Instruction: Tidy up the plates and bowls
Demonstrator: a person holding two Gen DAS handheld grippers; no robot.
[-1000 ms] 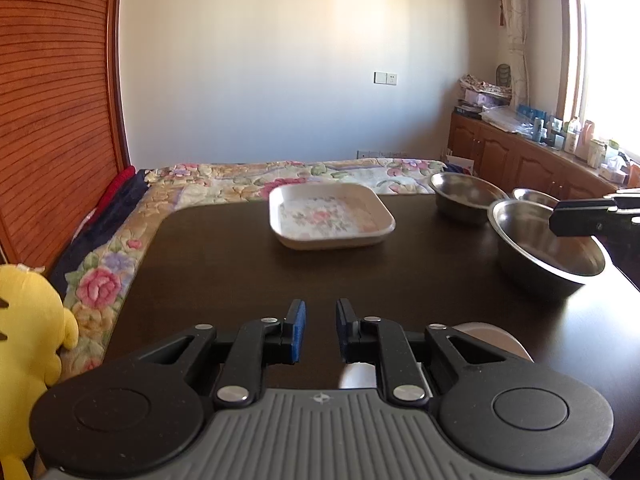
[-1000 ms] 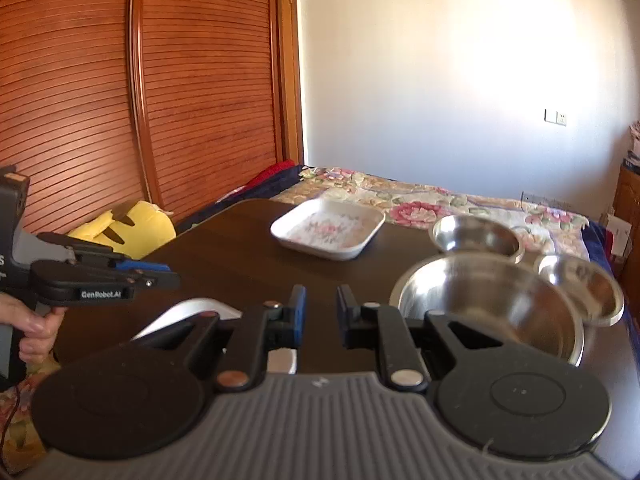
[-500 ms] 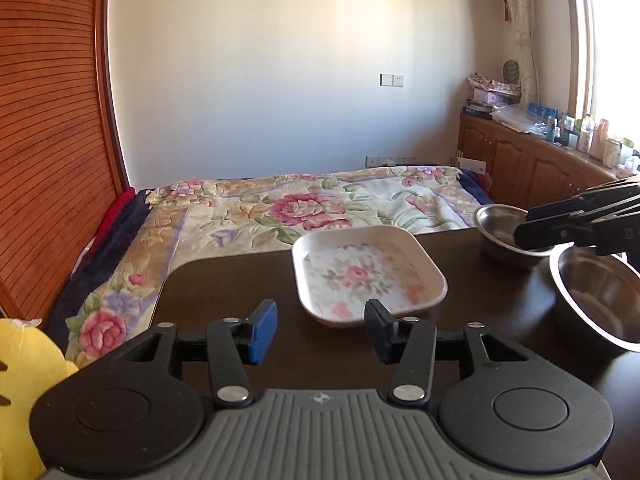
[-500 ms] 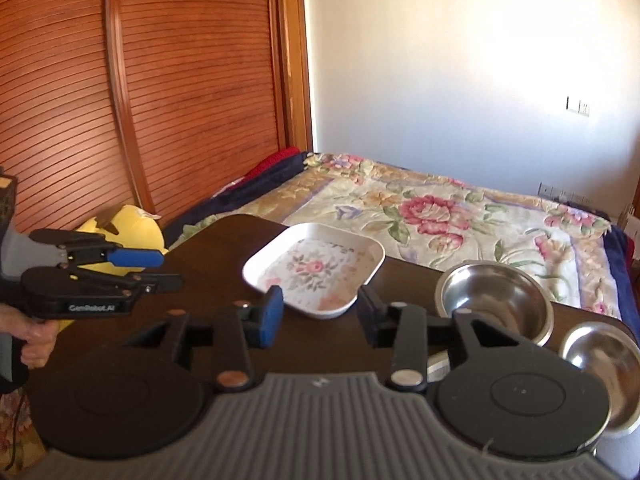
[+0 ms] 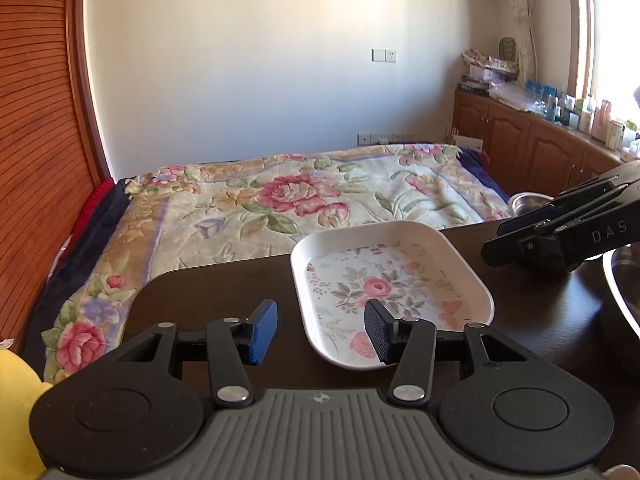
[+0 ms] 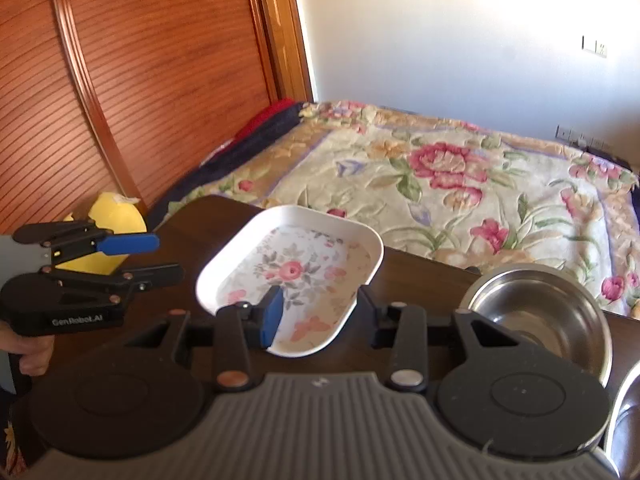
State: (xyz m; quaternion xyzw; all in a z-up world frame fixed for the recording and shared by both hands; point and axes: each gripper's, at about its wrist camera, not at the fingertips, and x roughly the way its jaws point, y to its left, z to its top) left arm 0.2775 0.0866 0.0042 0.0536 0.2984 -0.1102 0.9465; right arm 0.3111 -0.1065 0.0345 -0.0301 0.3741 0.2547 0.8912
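A white rectangular plate with a rose print point(image 5: 390, 286) lies on the dark table point(image 5: 224, 292) near its far edge; it also shows in the right wrist view point(image 6: 296, 272). My left gripper point(image 5: 320, 332) is open, just short of the plate's near left corner. My right gripper point(image 6: 318, 312) is open, its fingers either side of the plate's near right corner. A steel bowl point(image 6: 540, 312) stands to the right of the plate, and part of a larger steel bowl point(image 5: 624, 288) shows at the right edge.
A bed with a floral quilt point(image 5: 300, 200) lies beyond the table's far edge. A wooden wardrobe point(image 6: 120, 80) is at the left, with a yellow plush toy point(image 6: 108, 220) below it. Wooden cabinets point(image 5: 532, 148) with clutter stand at the right.
Both grippers have opened wide and moved forward across the table toward the floral plate. The steel bowls have slid toward the right edges of the views.
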